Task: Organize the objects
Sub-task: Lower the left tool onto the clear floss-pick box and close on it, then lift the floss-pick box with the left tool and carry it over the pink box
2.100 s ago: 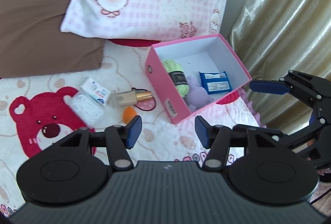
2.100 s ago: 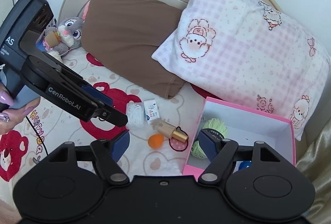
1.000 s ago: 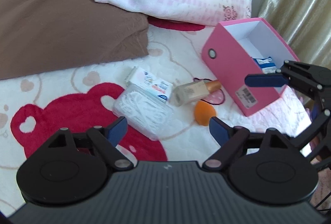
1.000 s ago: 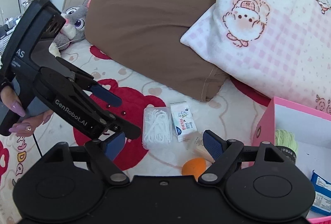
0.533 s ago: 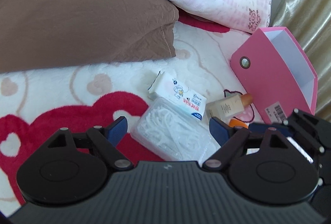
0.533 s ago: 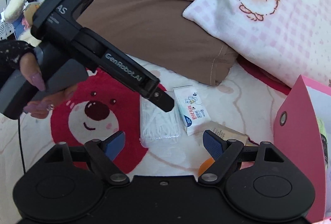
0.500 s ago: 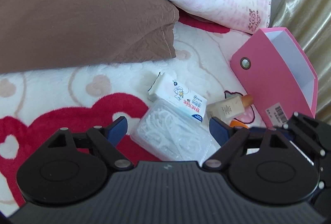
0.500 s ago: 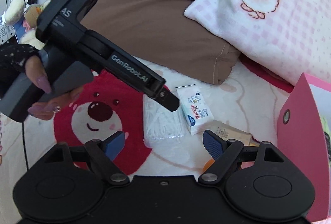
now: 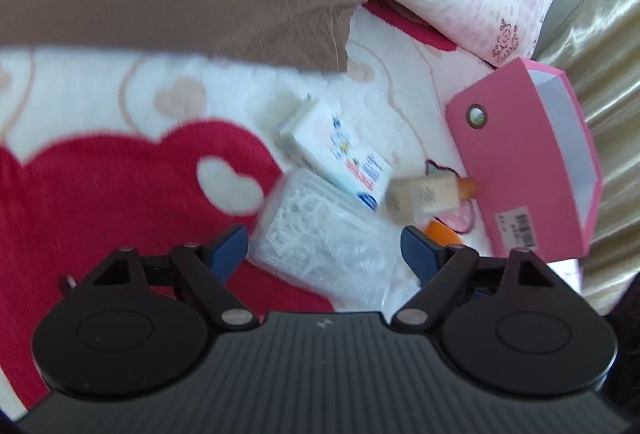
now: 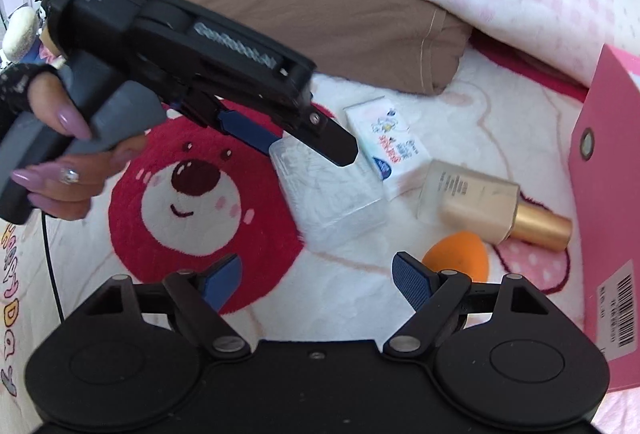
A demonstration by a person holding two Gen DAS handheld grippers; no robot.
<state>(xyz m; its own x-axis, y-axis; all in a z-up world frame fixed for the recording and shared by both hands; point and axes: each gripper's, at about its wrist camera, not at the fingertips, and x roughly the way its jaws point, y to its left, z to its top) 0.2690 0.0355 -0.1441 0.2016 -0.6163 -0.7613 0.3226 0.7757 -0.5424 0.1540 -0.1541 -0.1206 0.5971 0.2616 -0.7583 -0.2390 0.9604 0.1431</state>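
Left gripper [image 9: 322, 250]: its jaws are standing wide and have just been closing a little; the clear floss-pick box [image 9: 320, 238] is lying between the blue pads, and contact cannot be told through the blur.
Left hand [image 10: 60, 153]: it is gripping the grey handle at 9 o'clock in the right wrist view, tilting the tool down toward the box.
Right gripper [image 10: 316, 276]: its jaws are standing wide with nothing between them, hovering over the blanket [image 10: 360, 286].
Loose items: the tissue pack [image 10: 390, 149] is touching the box at its 1 o'clock; the foundation bottle [image 10: 480, 201] and orange sponge [image 10: 456, 256] are lying at its 3 o'clock.
Pink box [image 10: 608, 213]: it is standing at 3 o'clock.
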